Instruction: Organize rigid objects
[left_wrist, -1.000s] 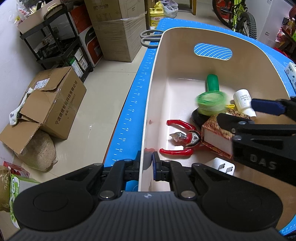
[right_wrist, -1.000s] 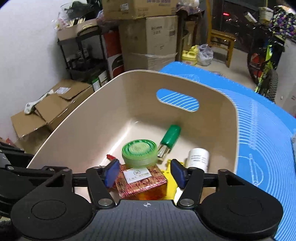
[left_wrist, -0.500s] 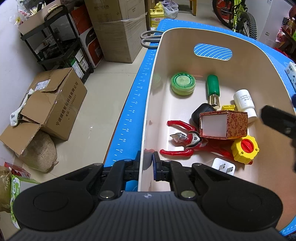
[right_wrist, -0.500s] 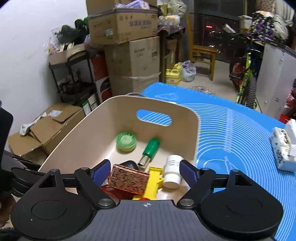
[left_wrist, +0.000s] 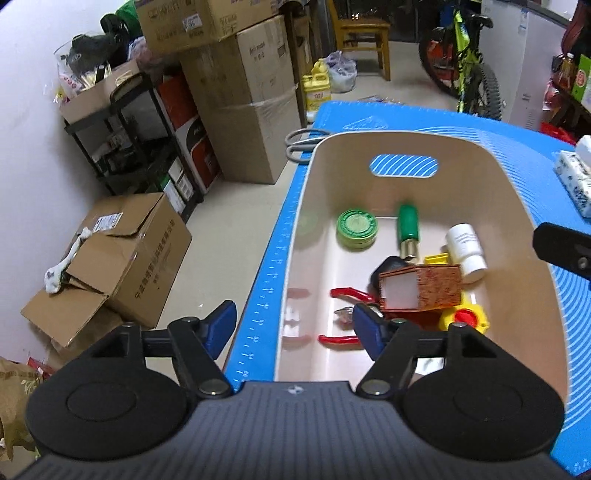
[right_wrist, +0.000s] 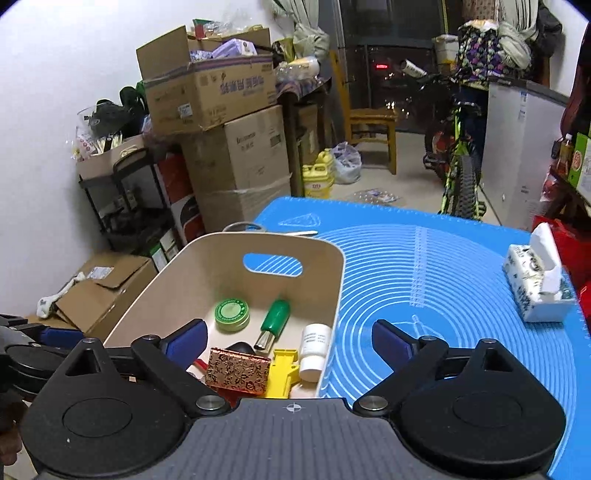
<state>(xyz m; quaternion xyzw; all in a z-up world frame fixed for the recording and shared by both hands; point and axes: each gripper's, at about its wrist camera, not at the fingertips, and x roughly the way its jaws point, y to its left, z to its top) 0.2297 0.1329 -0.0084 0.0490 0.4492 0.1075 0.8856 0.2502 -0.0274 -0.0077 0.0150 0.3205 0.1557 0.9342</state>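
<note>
My beige bin (left_wrist: 303, 236) sits on the blue mat (right_wrist: 443, 280) at its left edge, a handle slot cut in the far wall. Inside it lie a patterned red-gold box (left_wrist: 424, 288) propped on the pile, red-handled pliers (left_wrist: 347, 295) near the left wall, a green-handled screwdriver (right_wrist: 275, 317), a round green tin (right_wrist: 232, 314) toward the far end, a white bottle (right_wrist: 314, 350) by the right wall, and yellow plastic pieces (right_wrist: 282, 373). My left gripper (left_wrist: 291, 328) hangs wide open and holds nothing, its fingers straddling the bin's left wall. My right gripper (right_wrist: 290, 341) is also spread wide and empty, straddling the right wall. Right of the bin the mat lies bare out to a tissue pack (right_wrist: 535, 288); scissors (left_wrist: 299, 144) rest beyond the far wall. Cardboard boxes (right_wrist: 236, 162) and a bicycle (right_wrist: 458, 162) stand past the table.
</note>
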